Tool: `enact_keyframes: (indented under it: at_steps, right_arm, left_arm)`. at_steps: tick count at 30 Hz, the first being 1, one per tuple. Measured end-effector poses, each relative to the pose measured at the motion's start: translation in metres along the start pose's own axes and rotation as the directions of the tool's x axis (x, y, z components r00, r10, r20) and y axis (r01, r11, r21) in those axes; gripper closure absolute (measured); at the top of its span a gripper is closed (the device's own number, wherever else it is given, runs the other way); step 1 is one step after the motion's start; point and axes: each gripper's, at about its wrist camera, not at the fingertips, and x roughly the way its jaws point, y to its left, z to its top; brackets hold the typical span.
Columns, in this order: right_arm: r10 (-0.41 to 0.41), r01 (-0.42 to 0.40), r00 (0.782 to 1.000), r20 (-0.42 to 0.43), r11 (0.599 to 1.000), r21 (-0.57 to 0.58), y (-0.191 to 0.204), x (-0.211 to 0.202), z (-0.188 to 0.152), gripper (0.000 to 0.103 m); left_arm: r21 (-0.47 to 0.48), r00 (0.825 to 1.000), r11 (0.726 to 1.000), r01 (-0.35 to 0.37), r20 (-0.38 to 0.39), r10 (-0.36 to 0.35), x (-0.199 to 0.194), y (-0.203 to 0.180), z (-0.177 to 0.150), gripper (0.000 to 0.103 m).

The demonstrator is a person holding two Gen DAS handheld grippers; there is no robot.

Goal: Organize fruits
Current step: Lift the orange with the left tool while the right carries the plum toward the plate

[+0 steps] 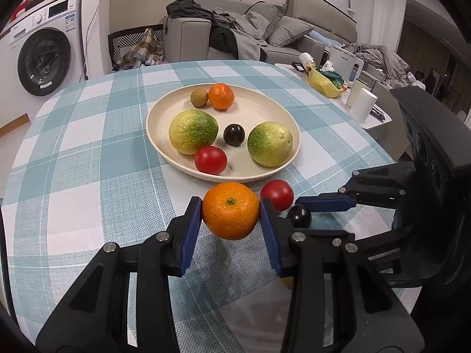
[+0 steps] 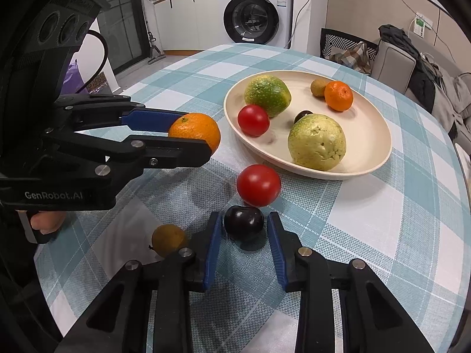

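Observation:
My left gripper (image 1: pixel 231 216) is shut on an orange mandarin (image 1: pixel 230 210) and holds it above the checked tablecloth, just short of the cream plate (image 1: pixel 164 147); the mandarin also shows in the right wrist view (image 2: pixel 195 133). The plate holds two green-yellow citrus fruits, a red tomato (image 1: pixel 211 159), a dark plum (image 1: pixel 234 134), a mandarin (image 1: pixel 221 96) and a small brown fruit (image 1: pixel 199 97). My right gripper (image 2: pixel 243 229) is open, its jaws on either side of a dark plum (image 2: pixel 243 226) on the cloth. A loose red tomato (image 2: pixel 258 184) lies just beyond it.
A small yellow-brown fruit (image 2: pixel 168 239) lies on the cloth left of my right gripper. A side table with a paper roll (image 1: pixel 362 104) and a yellow bag (image 1: pixel 323 81) stands right of the round table. A washing machine (image 2: pixel 257 17) and a sofa (image 1: pixel 265 35) stand beyond.

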Motion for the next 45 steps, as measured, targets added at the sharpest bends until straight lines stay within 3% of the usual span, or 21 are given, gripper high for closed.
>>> enact_keyframes:
  at_steps: [21, 45]
  right_arm:
    - [0.004, -0.004, 1.000, 0.025, 1.000, 0.001, -0.001, -0.010, 0.002, 0.076]
    - [-0.052, 0.021, 0.981, 0.186, 0.986, 0.163, -0.040, -0.045, 0.009, 0.076]
  left_arm:
    - [-0.027, 0.999, 0.999, -0.021, 0.041, 0.022, -0.006, 0.005, 0.003, 0.066]
    - [-0.027, 0.993, 0.998, -0.056, 0.099, 0.058, -0.005, 0.000, 0.016, 0.066]
